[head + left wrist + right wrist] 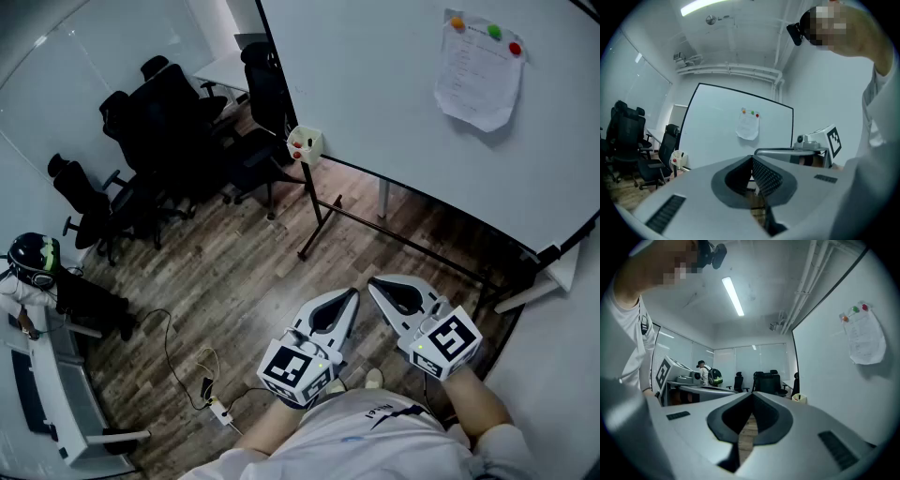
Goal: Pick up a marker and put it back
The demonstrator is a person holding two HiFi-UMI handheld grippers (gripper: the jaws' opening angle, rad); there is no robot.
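grip: my left gripper (349, 298) clenched, empty; right gripper (377, 286) likewise | target: red-capped marker (298, 146) in small cream holder box (310, 139) at white whiteboard (394, 94) lower-left corner, well apart | risk: reaching in clenched, I'd likely knock the box.

No word or number can be read in any view. The sheet of paper (478, 70) on the whiteboard (375, 94), upper right of the head view, carries faint lines of print too small to make out. The same sheet shows at the centre of the left gripper view and at the upper right of the right gripper view, no clearer. The left gripper (349, 300) and right gripper (375, 286) bear black-and-white square patterns (298, 367), not letters. Small dark lettering on the white shirt (375, 441), bottom centre, is too blurred to read.
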